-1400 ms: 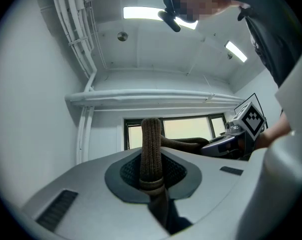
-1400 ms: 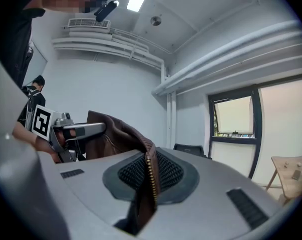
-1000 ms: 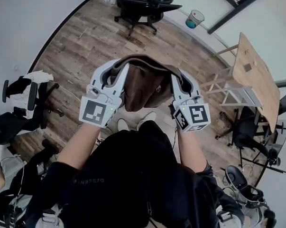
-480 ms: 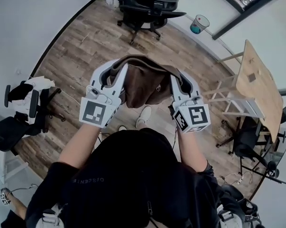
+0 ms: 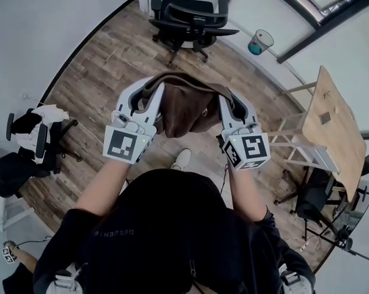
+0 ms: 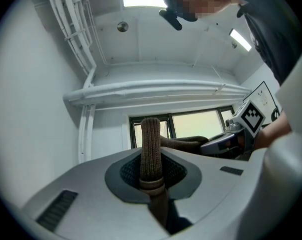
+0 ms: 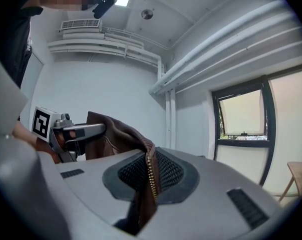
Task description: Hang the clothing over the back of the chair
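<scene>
Brown fabric zip jacket (image 5: 183,110) hangs spread between two grippers at centre: left gripper (image 5: 149,86) clamped on its ribbed edge, right gripper (image 5: 229,100) clamped on its zipper edge. Black swivel office chair (image 5: 190,18) stands at twelve o'clock.

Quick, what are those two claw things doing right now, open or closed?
Left gripper: closed on the brown jacket, at its ribbed edge.
Right gripper: closed on the jacket's zipper edge.

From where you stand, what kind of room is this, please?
Probably an office or workroom: a black swivel chair on a wood-plank floor, a wooden desk and a waste bin.
</scene>
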The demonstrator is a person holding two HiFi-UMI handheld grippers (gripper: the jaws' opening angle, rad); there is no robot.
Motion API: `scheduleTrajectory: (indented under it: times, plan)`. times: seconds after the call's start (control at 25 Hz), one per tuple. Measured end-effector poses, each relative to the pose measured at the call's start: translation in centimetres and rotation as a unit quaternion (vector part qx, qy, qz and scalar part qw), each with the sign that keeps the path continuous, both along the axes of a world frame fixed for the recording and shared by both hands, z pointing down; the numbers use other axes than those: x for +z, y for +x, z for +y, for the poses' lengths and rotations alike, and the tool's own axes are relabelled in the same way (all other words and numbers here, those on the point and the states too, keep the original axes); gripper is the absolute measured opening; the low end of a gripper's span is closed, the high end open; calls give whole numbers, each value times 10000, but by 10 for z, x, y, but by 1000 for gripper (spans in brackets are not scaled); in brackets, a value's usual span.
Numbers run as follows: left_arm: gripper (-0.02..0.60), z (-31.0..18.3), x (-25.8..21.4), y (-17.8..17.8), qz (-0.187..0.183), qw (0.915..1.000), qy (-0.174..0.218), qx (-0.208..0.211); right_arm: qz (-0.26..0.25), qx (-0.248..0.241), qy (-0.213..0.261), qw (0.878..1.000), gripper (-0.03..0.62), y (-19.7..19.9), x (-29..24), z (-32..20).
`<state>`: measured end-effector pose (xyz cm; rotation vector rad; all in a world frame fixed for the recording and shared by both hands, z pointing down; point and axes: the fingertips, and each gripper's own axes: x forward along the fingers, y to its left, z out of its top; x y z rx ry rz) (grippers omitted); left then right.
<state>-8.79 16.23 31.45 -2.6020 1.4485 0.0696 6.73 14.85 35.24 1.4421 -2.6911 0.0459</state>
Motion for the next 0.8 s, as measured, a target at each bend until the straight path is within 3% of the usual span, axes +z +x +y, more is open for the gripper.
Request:
scheduleTrajectory:
  times: [0.4,0.8]
  plan:
    - [49,-50,-4,34,-26,9995,72,-301,-7,-258,134,9996,44,33,-6,-55]
    - [49,-101,-2,39,-60,9998,11,-202,31,-197,78,9998,44,39,-2,-105]
